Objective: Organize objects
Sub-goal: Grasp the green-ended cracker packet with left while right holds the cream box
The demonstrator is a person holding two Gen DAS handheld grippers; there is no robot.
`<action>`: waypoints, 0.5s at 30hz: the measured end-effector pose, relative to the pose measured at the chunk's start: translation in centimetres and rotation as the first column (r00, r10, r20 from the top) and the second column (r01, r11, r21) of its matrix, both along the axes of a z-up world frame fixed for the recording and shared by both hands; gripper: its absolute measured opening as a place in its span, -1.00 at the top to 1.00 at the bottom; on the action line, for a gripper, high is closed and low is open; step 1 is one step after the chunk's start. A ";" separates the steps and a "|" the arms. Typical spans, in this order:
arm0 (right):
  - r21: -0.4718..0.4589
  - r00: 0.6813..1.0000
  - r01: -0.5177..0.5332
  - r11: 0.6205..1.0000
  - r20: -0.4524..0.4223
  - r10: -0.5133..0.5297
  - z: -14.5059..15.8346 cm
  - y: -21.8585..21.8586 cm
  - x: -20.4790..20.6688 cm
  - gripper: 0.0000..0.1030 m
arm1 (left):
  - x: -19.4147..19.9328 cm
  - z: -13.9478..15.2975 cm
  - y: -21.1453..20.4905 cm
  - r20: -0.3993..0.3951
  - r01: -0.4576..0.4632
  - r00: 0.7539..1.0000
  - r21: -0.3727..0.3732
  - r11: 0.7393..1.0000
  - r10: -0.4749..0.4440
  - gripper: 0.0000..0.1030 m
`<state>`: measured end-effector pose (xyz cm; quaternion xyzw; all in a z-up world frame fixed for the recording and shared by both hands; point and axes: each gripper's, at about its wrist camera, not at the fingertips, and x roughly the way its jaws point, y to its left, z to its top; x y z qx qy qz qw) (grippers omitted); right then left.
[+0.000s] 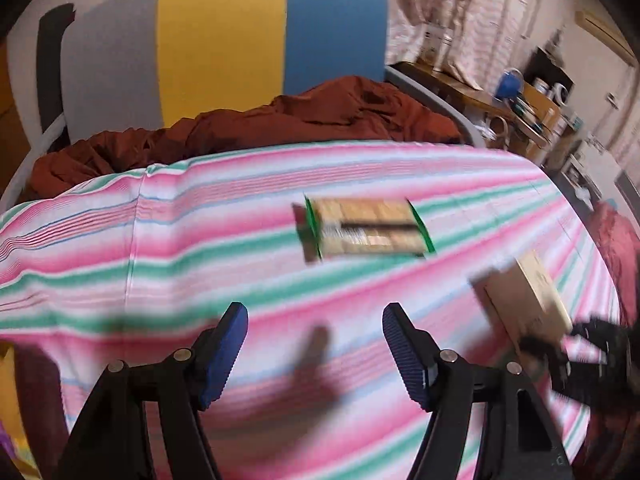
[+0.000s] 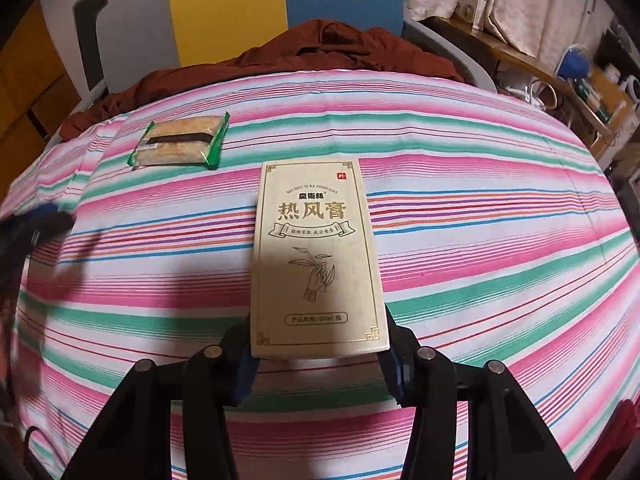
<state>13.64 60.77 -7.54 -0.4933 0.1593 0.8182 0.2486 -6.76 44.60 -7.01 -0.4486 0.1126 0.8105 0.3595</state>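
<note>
Right jaws clamping cream box, snack packet probably untouched

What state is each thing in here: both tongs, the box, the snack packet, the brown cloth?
Right tongs: shut on the box's near end.
Box: closed, printed face up, gripped at its near end.
Left tongs: open, nothing between the fingers, above the striped sheet.
Snack packet: sealed, lying flat on the sheet, untouched.
Brown cloth: crumpled, heaped at the sheet's far edge.
</note>
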 end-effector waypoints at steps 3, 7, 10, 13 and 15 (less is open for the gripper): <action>0.002 1.000 0.000 1.000 0.006 0.000 0.0 0.3 -0.4 0.00 | -1.9 -0.3 2.0 0.025 -0.025 0.999 0.026 0.999 0.024 -0.38; 0.008 1.000 0.000 1.000 0.008 0.000 0.0 0.4 -0.5 0.00 | -2.9 -1.7 4.5 0.072 -0.003 0.997 0.048 0.999 -0.001 -0.39; 0.015 1.000 0.003 1.000 0.008 -0.003 -0.1 0.7 -0.5 0.00 | -2.3 -2.6 6.0 0.106 0.060 0.992 0.067 0.996 -0.067 -0.39; 0.013 1.000 0.011 1.000 0.009 -0.011 0.0 0.8 -0.4 0.00 | -0.5 -2.7 6.6 0.133 0.153 0.977 0.102 0.983 -0.166 -0.39; 0.007 1.000 0.013 1.000 0.008 -0.013 0.0 0.9 -0.3 0.00 | 1.4 -2.7 6.7 0.149 0.232 0.957 0.108 0.967 -0.247 -0.39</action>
